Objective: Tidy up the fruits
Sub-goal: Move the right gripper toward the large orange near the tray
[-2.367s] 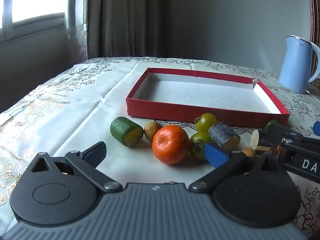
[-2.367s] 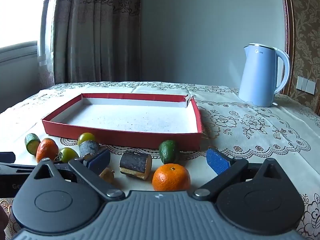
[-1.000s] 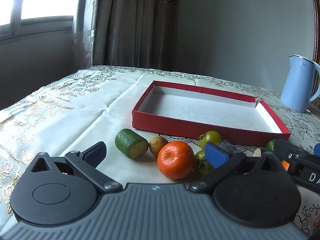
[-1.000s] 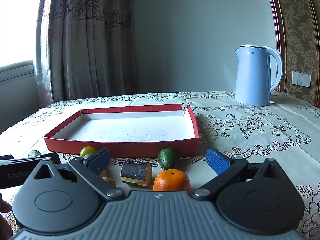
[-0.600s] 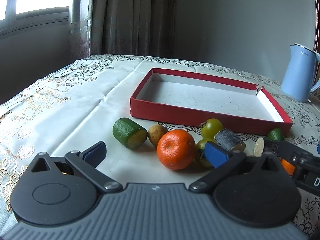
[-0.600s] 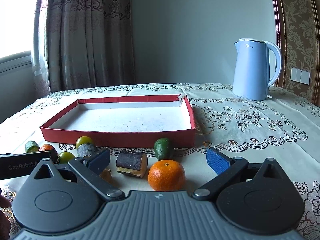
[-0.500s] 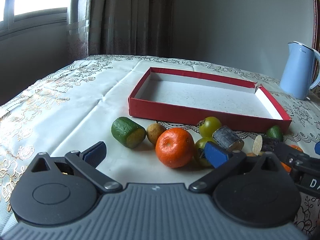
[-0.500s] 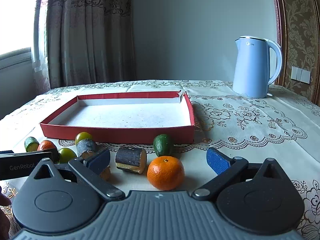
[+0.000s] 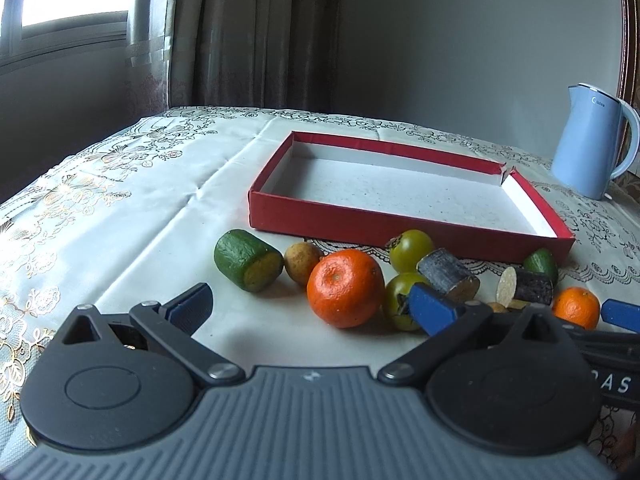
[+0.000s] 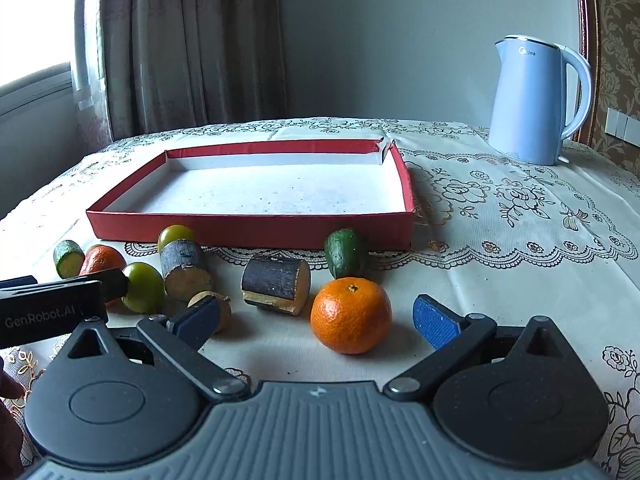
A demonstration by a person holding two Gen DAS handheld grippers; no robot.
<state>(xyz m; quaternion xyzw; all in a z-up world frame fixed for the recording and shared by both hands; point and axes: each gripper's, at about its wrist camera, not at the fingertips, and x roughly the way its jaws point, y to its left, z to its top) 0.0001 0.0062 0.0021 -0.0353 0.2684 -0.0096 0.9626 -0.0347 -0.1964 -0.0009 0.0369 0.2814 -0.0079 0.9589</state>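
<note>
Two grippers hang low over the worktop [image 10: 520,216], both with jaws spread wide and holding nothing. Biggest is the red tray [image 10: 248,230], bare inside, its long side lying across both views just beyond the fruit; a blue kettle [image 10: 536,104] stands well clear at the far right. Ahead of the right gripper [image 10: 316,320] a mandarin [image 10: 351,314] sits squarely between the open jaws, so my guess is it goes first, lifted forward over the near tray wall. Two dark cane stubs [image 10: 276,285] lie on their sides to its left, an avocado [image 10: 345,253] just behind it by the wall; all three crowd the path a little. The left gripper [image 9: 312,306] faces a second mandarin [image 9: 345,288], touching a green tomato [image 9: 400,300], with a cut green piece [image 9: 245,259] and a small brown fruit [image 9: 301,262] beside.
</note>
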